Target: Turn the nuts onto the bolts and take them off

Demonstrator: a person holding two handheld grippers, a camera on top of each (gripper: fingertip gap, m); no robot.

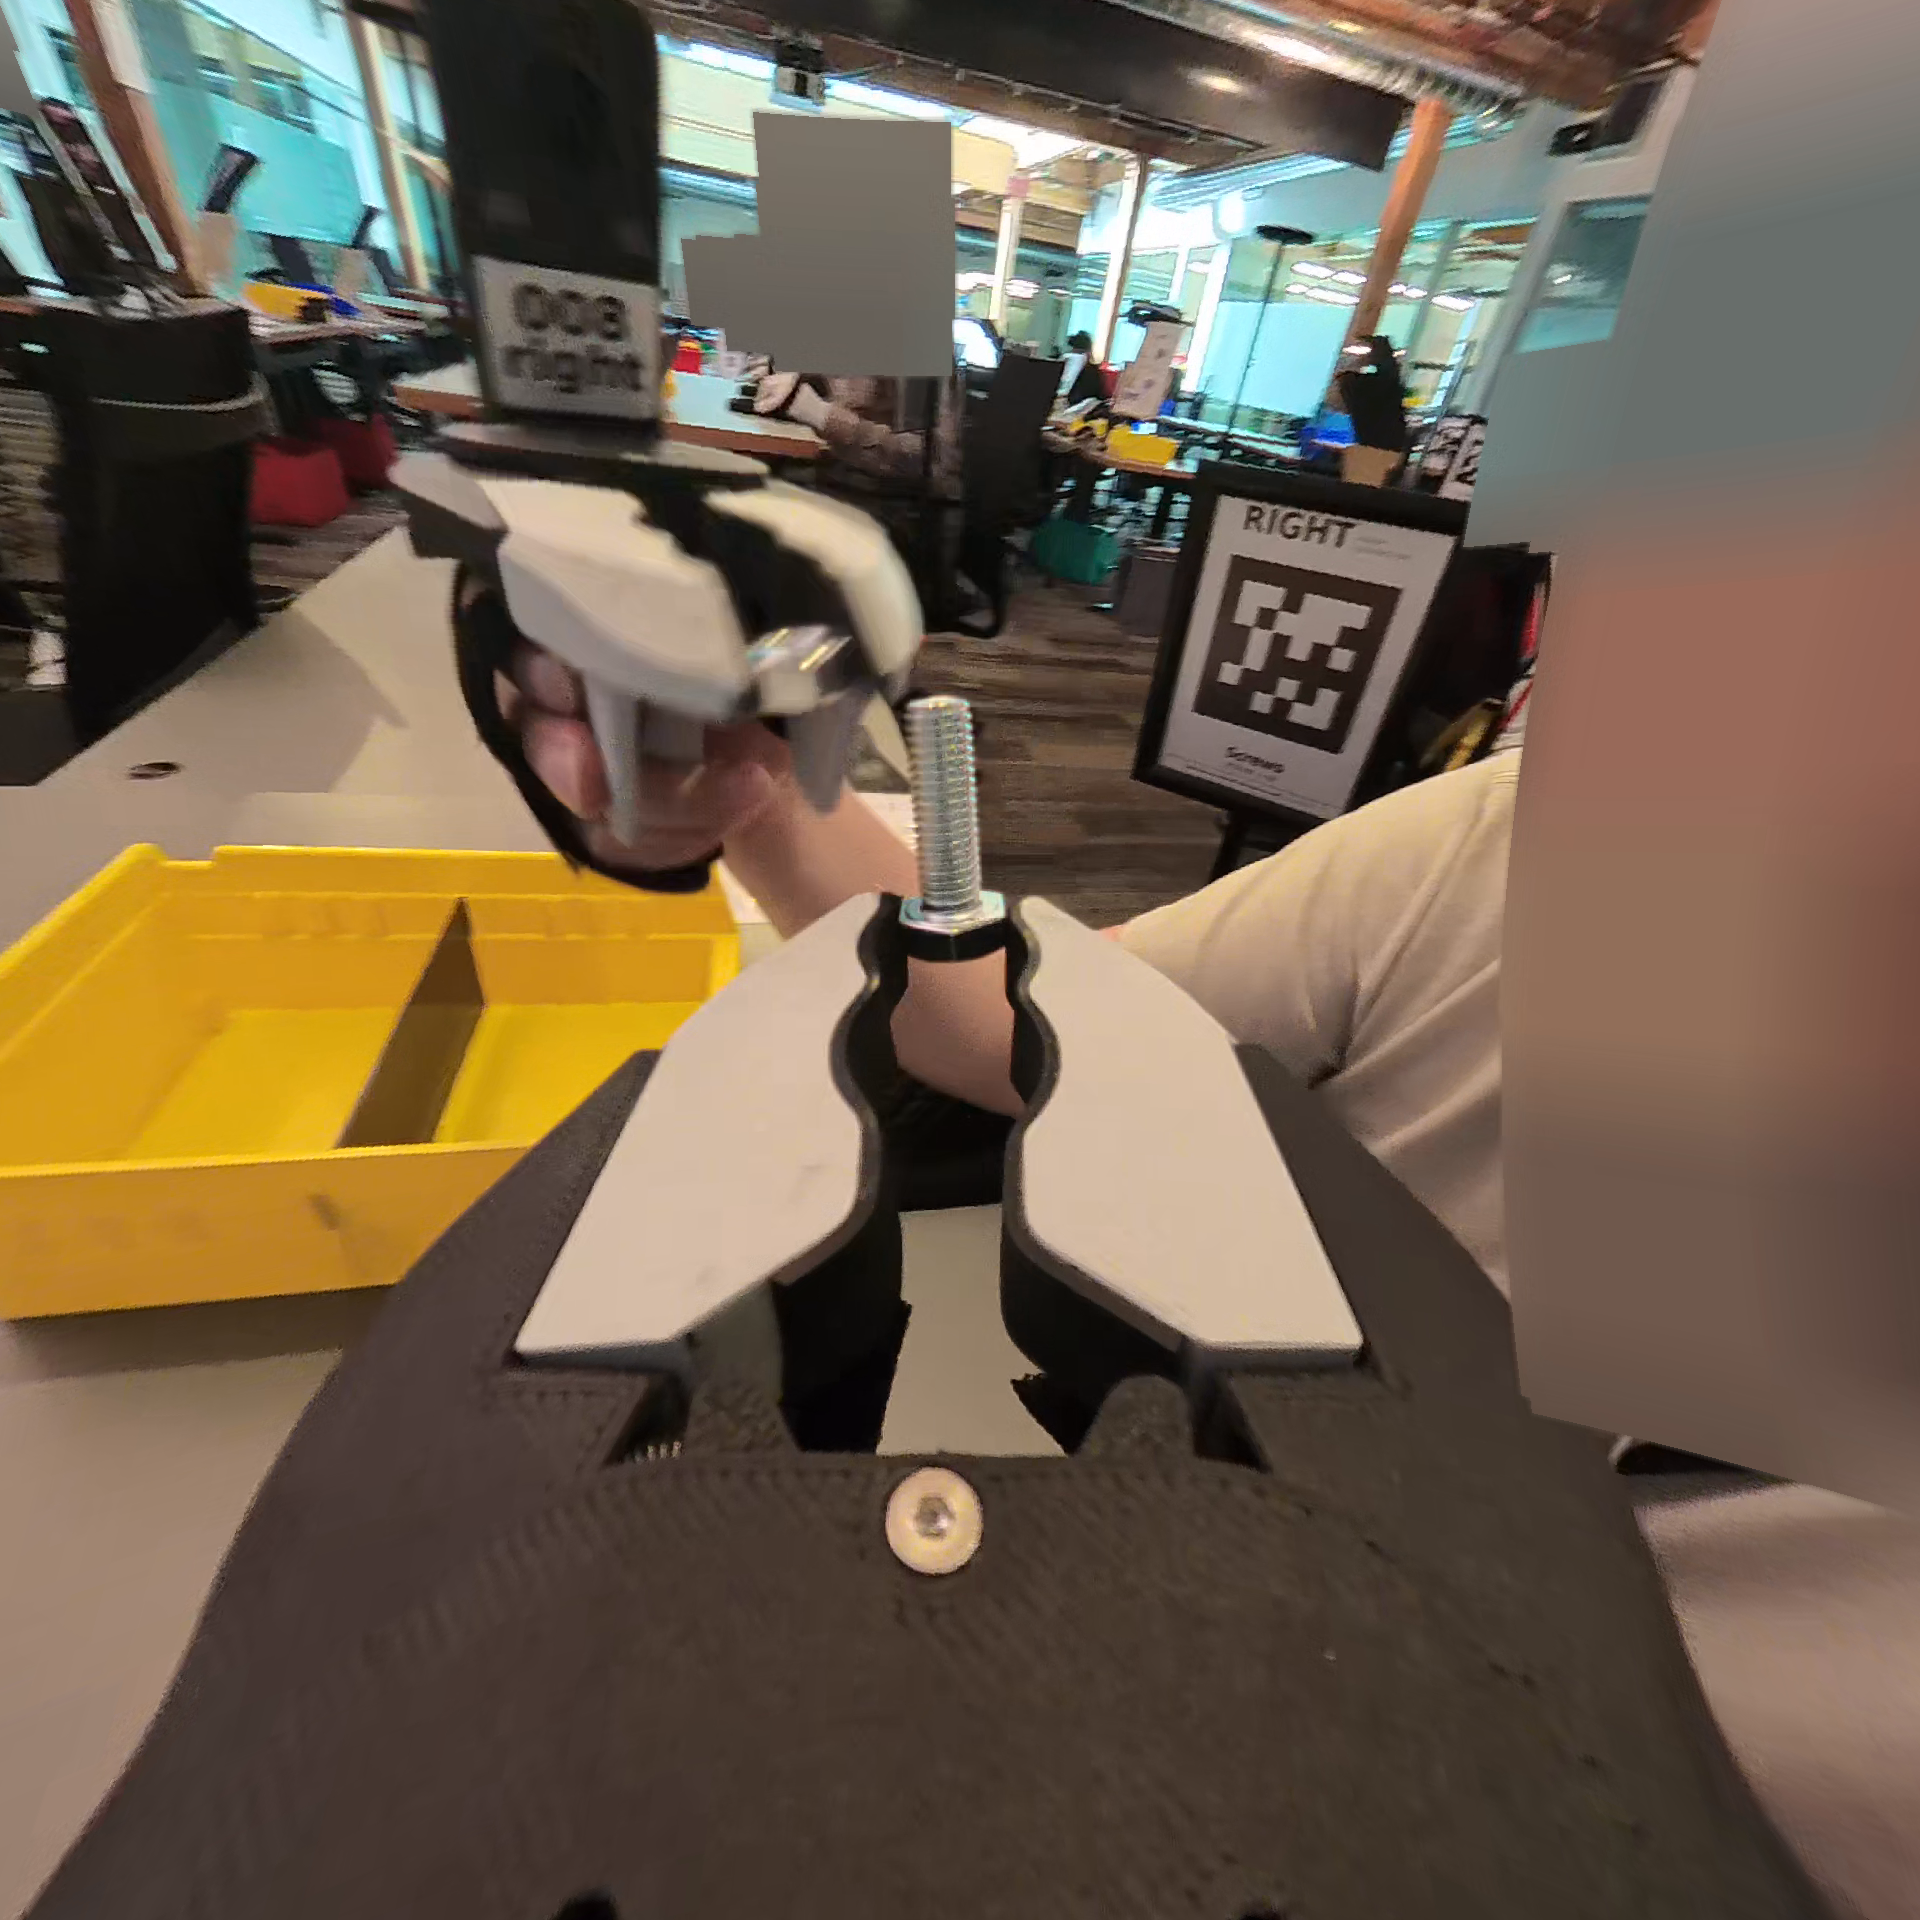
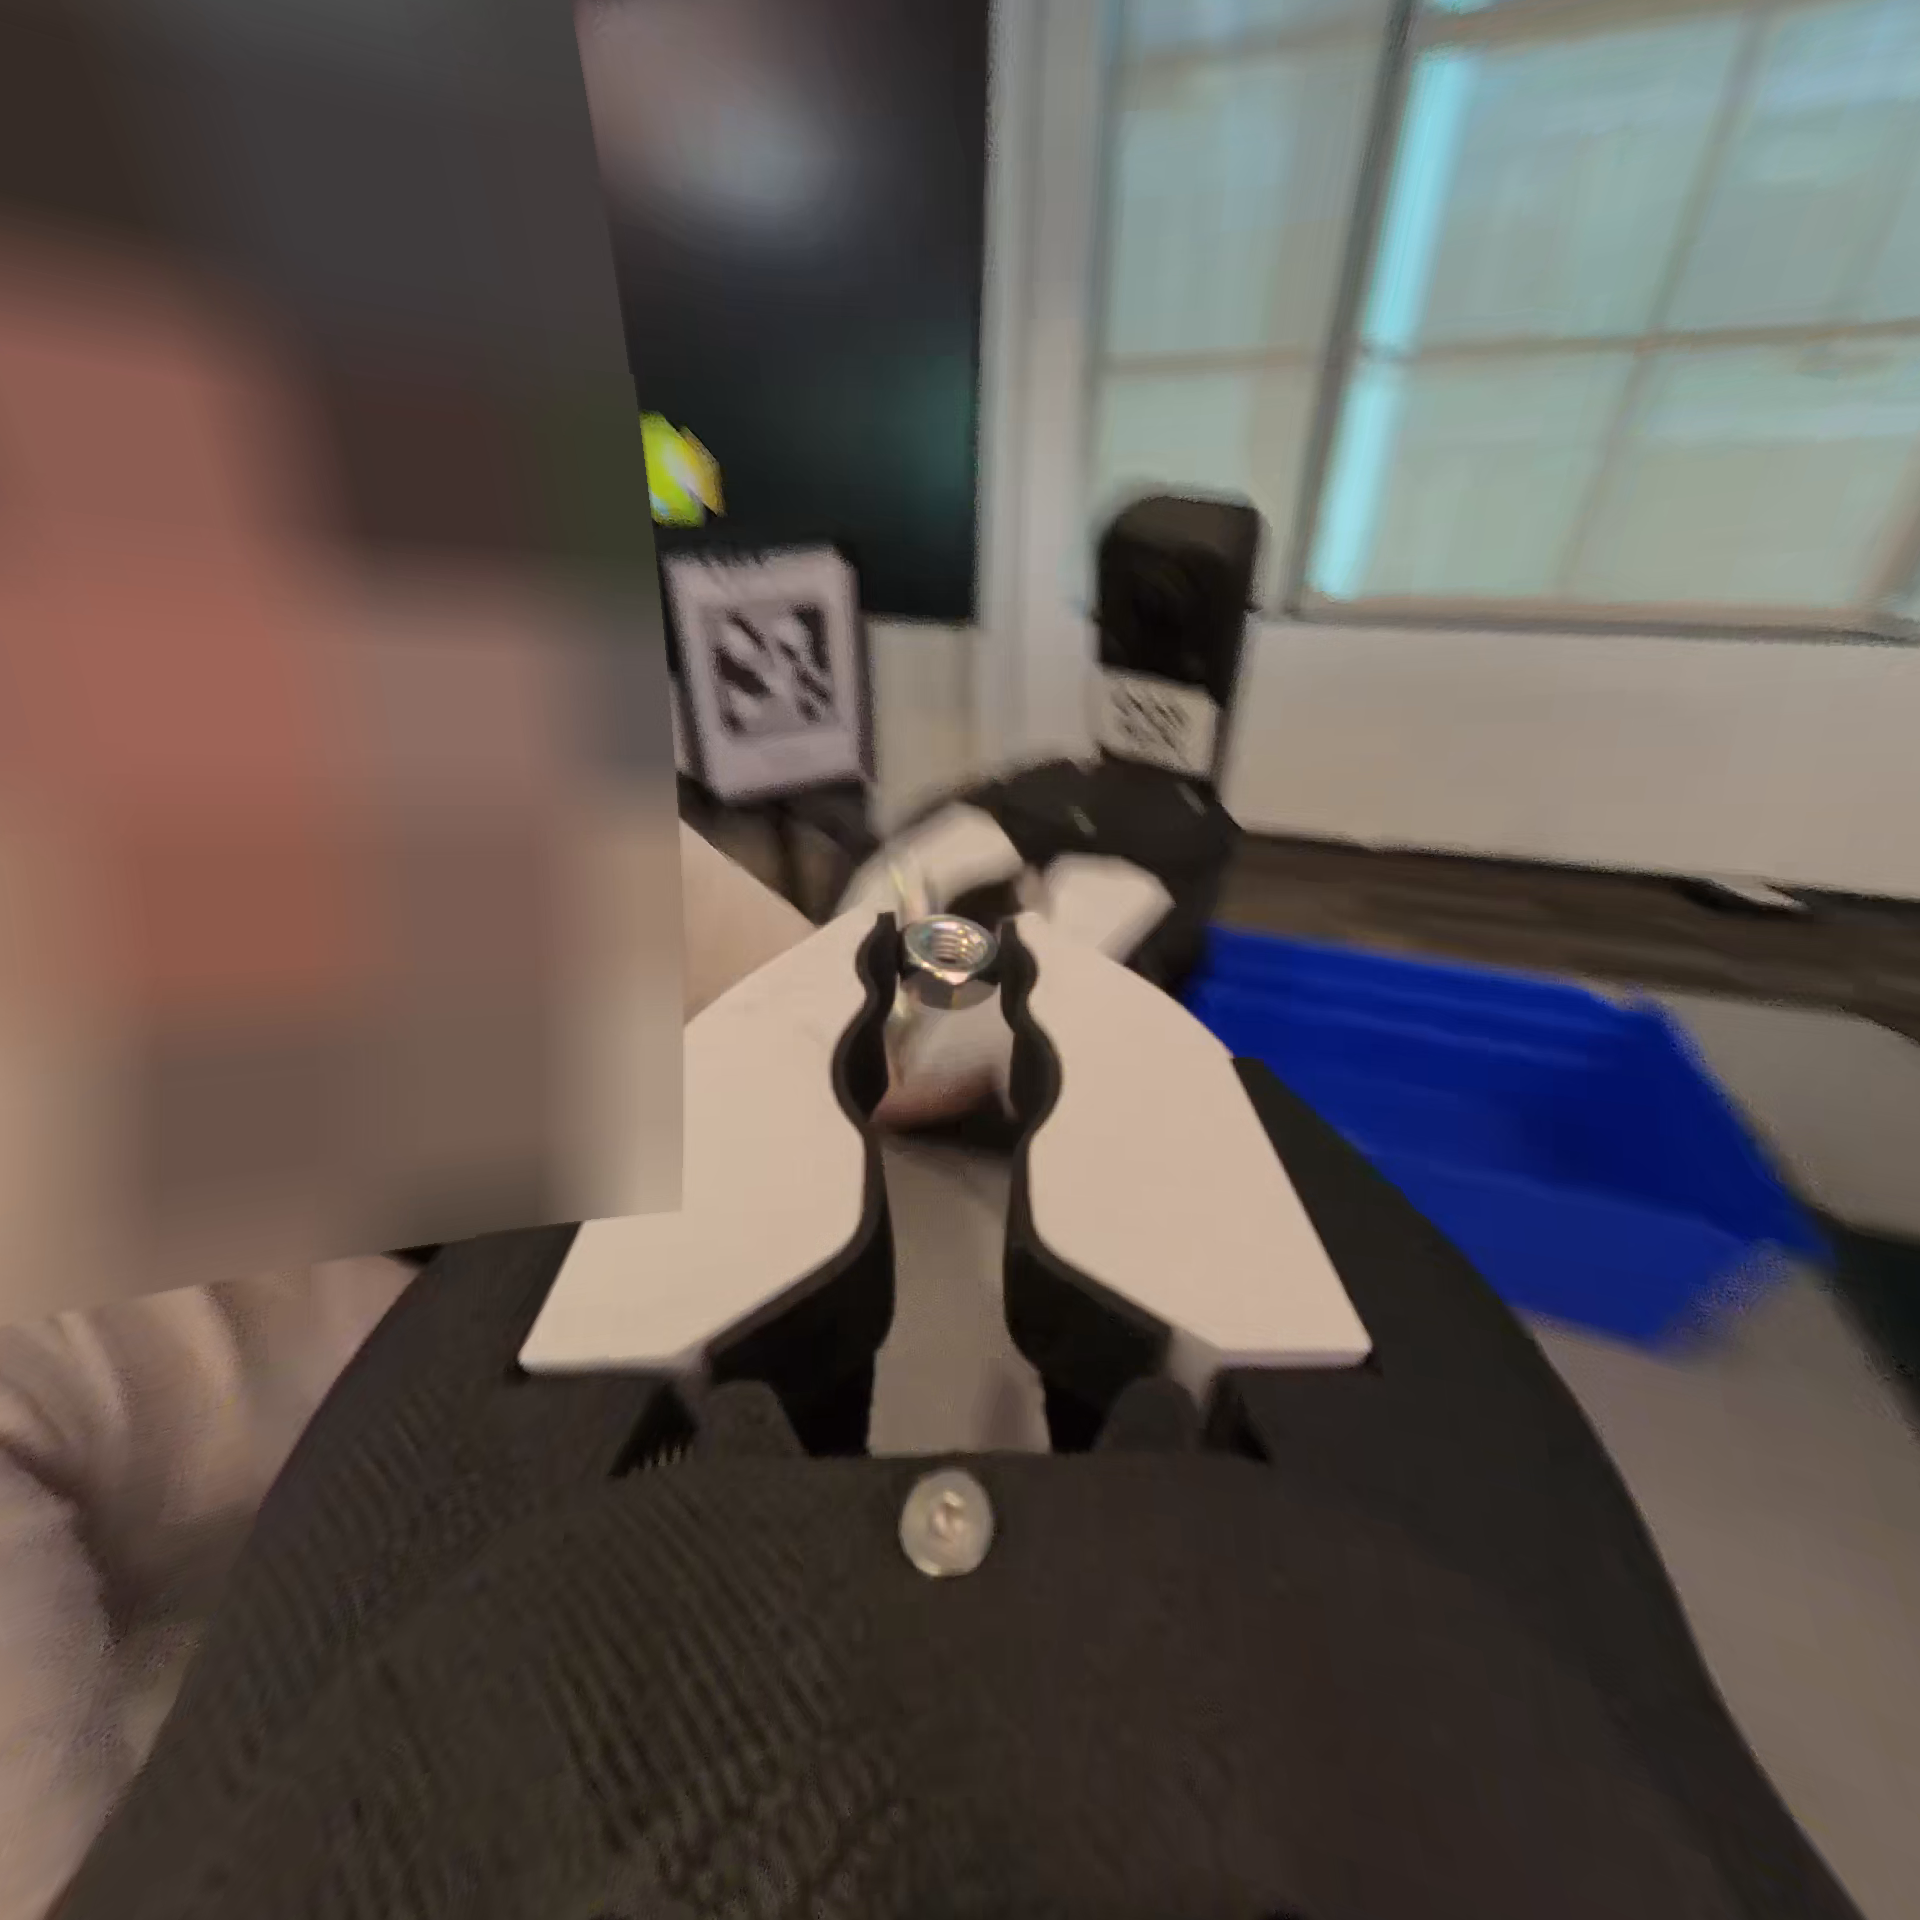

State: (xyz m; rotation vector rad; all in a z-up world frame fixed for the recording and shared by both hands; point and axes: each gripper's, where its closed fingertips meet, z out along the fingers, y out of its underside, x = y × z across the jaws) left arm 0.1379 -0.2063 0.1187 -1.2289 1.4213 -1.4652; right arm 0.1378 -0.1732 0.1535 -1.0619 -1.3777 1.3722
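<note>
In the left wrist view my left gripper (image 1: 948, 923) is shut on the hex head of a silver bolt (image 1: 941, 805) that stands upright, threads pointing up. My right gripper (image 1: 805, 665) hangs just up and left of the bolt's tip, pointing down, shut on a silver nut (image 1: 795, 652). The nut is apart from the bolt. In the right wrist view my right gripper (image 2: 945, 961) is shut on the nut (image 2: 945, 964), its threaded hole facing the camera. The left gripper (image 2: 1023, 883) shows blurred beyond it.
A yellow bin (image 1: 312, 1039) with a divider sits on the grey table (image 1: 156, 1455) to the left. A blue bin (image 2: 1507, 1122) lies to the right in the right wrist view. A framed marker sign (image 1: 1299, 655) stands behind. The person's arm (image 1: 1351, 956) and sleeve are close by. Across from one pair of fingers to the other is roughly 5 cm.
</note>
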